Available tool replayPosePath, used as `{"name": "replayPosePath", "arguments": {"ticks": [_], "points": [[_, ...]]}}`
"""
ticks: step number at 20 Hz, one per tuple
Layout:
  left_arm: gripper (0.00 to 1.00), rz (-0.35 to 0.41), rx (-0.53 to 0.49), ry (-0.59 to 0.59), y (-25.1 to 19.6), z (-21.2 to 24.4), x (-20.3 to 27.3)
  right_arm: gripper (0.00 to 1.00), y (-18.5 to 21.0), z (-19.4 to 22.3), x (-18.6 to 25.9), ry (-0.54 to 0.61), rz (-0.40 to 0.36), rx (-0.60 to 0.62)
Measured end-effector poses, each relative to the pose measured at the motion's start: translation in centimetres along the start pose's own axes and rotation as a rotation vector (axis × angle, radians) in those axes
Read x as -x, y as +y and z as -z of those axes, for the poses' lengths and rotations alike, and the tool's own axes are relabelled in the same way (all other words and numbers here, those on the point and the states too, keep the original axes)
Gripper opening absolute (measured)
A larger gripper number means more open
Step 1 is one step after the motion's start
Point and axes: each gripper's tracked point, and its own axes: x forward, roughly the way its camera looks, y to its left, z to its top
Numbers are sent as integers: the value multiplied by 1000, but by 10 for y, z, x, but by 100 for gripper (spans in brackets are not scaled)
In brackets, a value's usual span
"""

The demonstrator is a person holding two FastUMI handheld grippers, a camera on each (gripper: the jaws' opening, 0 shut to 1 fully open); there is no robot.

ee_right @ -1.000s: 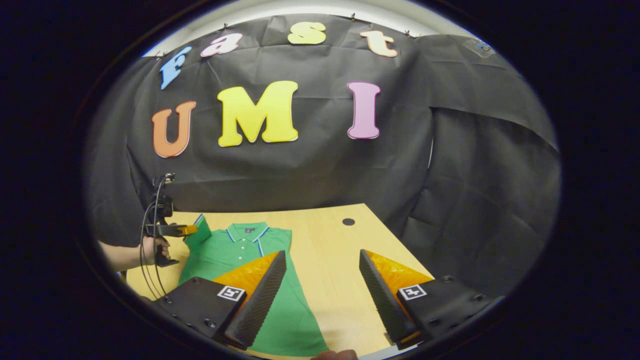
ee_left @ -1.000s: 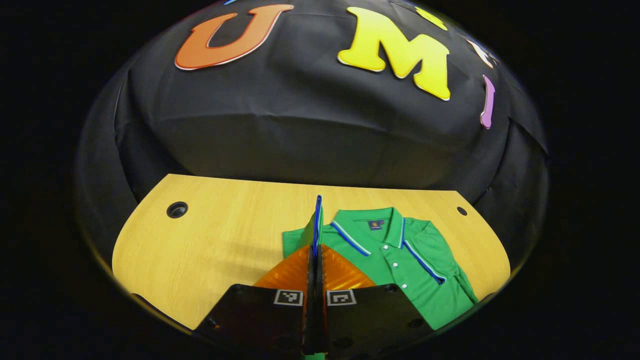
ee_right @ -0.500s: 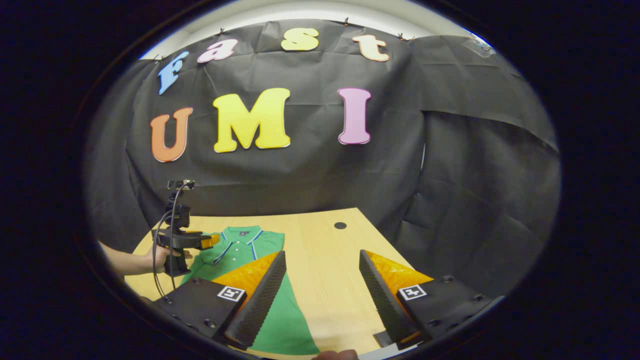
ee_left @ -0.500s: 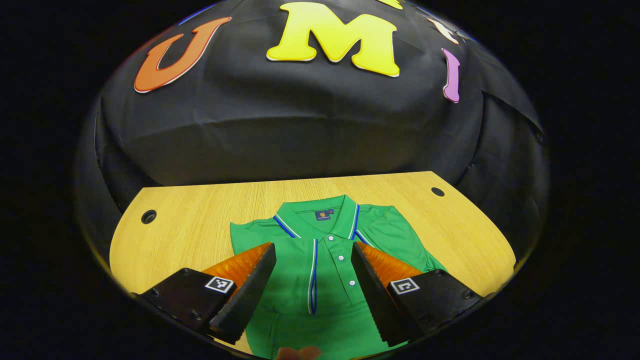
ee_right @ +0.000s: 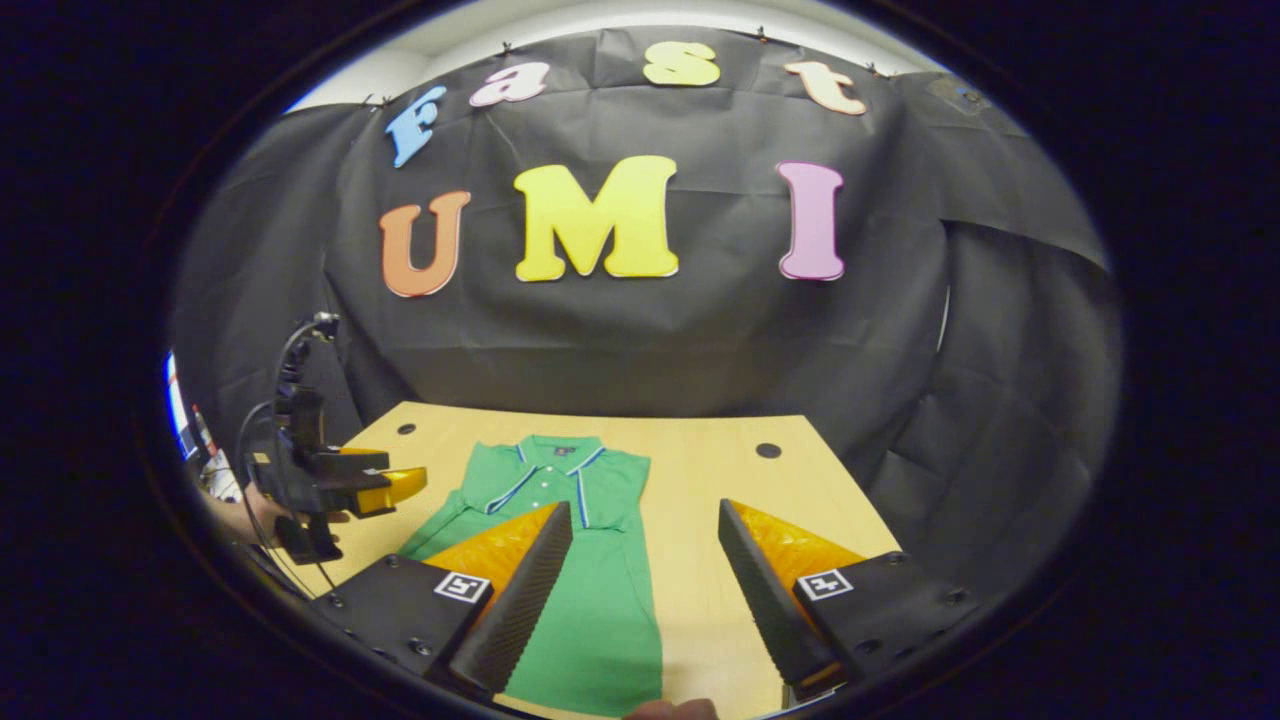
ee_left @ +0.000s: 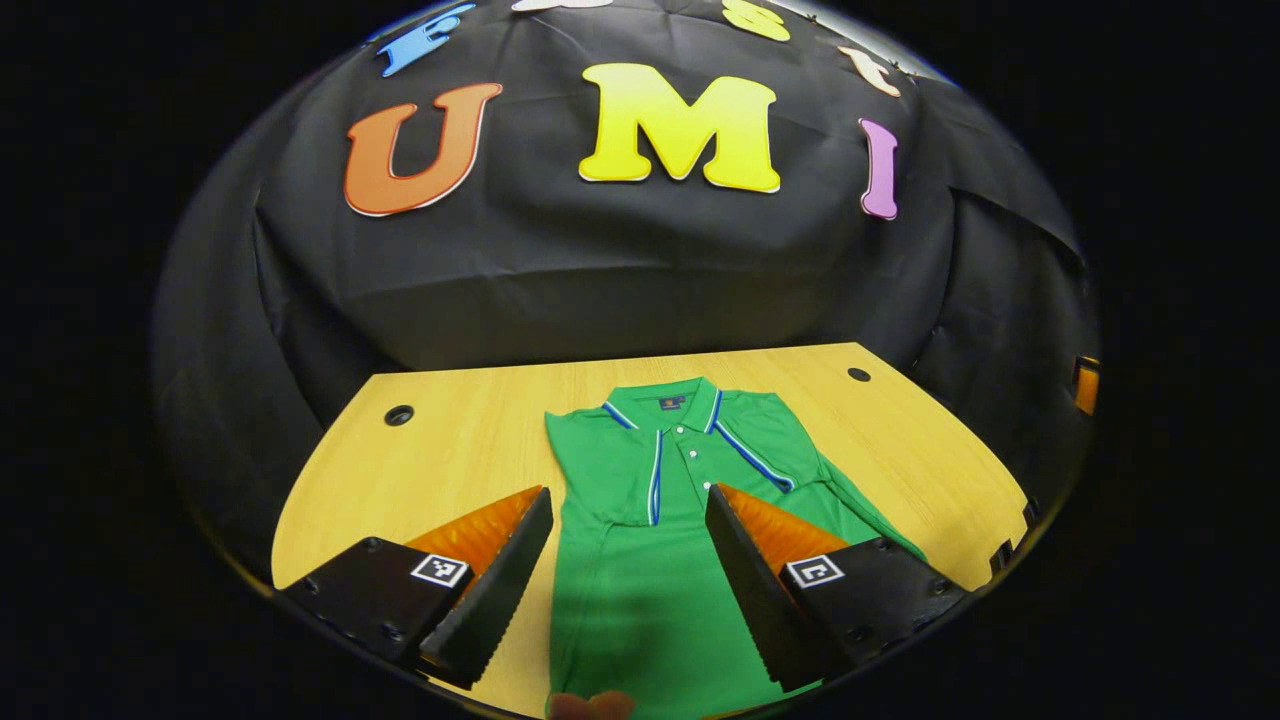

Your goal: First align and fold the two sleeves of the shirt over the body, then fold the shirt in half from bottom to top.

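Observation:
A green polo shirt (ee_left: 640, 560) lies flat on the wooden table (ee_left: 450, 470), collar toward the far wall. Both sleeves are folded over the body, their blue and white cuffs (ee_left: 655, 480) lying beside the button placket. My left gripper (ee_left: 628, 565) hangs open above the shirt's lower half, with nothing between its fingers. In the right gripper view the shirt (ee_right: 590, 610) lies left of centre. My right gripper (ee_right: 645, 575) is open over the shirt's right edge and holds nothing. There the left gripper (ee_right: 395, 485) shows at the left, held by a hand.
The table has two round cable holes (ee_left: 399, 415) (ee_left: 858, 374) near its far corners. Bare wood (ee_right: 720, 480) lies to the right of the shirt. The black cloth wall stands right behind the table's far edge. Cables (ee_right: 262, 440) hang from the left gripper.
My left gripper was shut on the left sleeve, laid it over the body, opened and drew back toward the near edge. The right gripper has swung toward the shirt and stays open.

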Motion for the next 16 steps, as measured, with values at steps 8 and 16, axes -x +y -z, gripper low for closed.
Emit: {"name": "replayPosePath", "arguments": {"ticks": [8, 16], "points": [[99, 24, -38, 106, 16, 73, 91, 95, 14, 62, 4, 139, -121, 80], [100, 112, -93, 326, 12, 180, 142, 98, -1, 168, 47, 378, -157, 141]]}}
